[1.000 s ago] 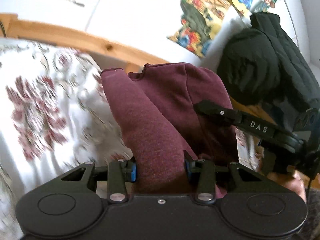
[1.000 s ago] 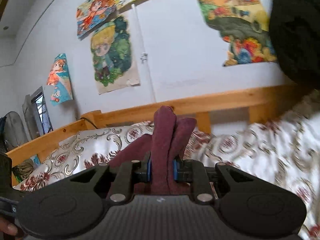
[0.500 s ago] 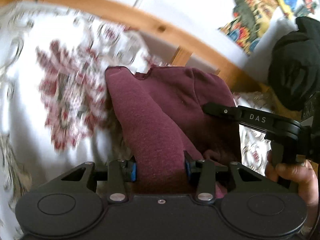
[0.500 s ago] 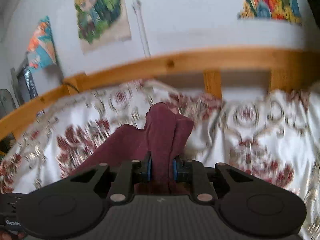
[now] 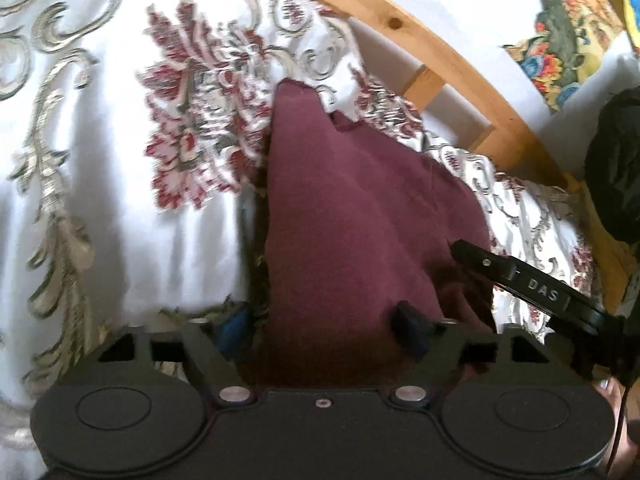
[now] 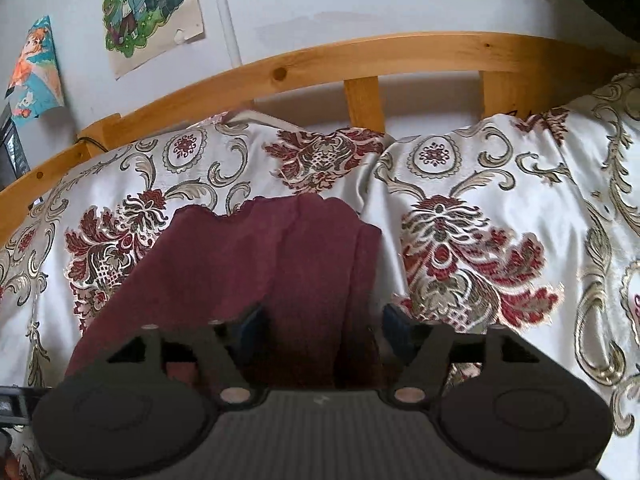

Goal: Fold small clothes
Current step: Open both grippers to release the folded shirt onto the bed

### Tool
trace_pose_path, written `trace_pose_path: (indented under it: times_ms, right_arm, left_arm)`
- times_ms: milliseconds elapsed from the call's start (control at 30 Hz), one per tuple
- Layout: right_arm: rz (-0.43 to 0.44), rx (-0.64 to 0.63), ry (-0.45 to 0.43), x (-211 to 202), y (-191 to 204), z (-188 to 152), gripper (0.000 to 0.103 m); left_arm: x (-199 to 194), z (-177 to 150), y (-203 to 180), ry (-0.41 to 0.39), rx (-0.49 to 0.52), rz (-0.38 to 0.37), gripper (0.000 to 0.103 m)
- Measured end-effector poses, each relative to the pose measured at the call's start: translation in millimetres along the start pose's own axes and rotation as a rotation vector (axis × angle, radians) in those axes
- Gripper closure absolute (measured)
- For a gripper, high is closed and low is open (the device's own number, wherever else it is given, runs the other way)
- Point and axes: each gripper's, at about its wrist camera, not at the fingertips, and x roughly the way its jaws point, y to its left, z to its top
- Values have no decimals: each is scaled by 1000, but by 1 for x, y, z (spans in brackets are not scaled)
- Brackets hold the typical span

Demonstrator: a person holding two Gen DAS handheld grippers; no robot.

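step: release after laying fold | left tool (image 5: 320, 322) + right tool (image 6: 320, 322): jaws opening, pads off cloth | maroon garment (image 5: 352, 224) between both tools' fingers, flat on bed (image 6: 500, 184) | next: back out, regrip edge for next fold

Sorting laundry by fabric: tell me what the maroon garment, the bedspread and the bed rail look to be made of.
Maroon garment: soft matte knit, probably cotton jersey or fleece; fuzzy heathered surface, limp folds.
Bedspread: likely satin-like jacquard or brocade; glossy cream ground, woven-looking red and gold scrolls.
Bed rail: wood, seemingly varnished pine; knots, grain, slight sheen.
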Motion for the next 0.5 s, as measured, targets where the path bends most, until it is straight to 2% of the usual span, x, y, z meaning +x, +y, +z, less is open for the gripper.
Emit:
trace_pose_path:
  times_ms: [67, 133, 267, 400, 500]
  right_arm:
    - [-7, -3, -16, -4, 0, -3, 17]
    - [-17, -6, -35, -7, 0, -6, 12]
    - [-12, -6, -81, -17, 3, -9, 3]
    - [0, -4, -157, -40, 10, -8, 0]
    - [11, -15, -218, -61, 16, -9, 0]
  left_arm:
    - [-9, -2, 3, 1, -26, 15, 9]
    - [-21, -4, 5, 0, -33, 24, 2]
    - [-44, -3, -2, -16, 28, 75, 1]
    - [-62, -5, -14, -54, 104, 112, 1]
    - [-73, -8, -22, -47, 149, 100, 1]
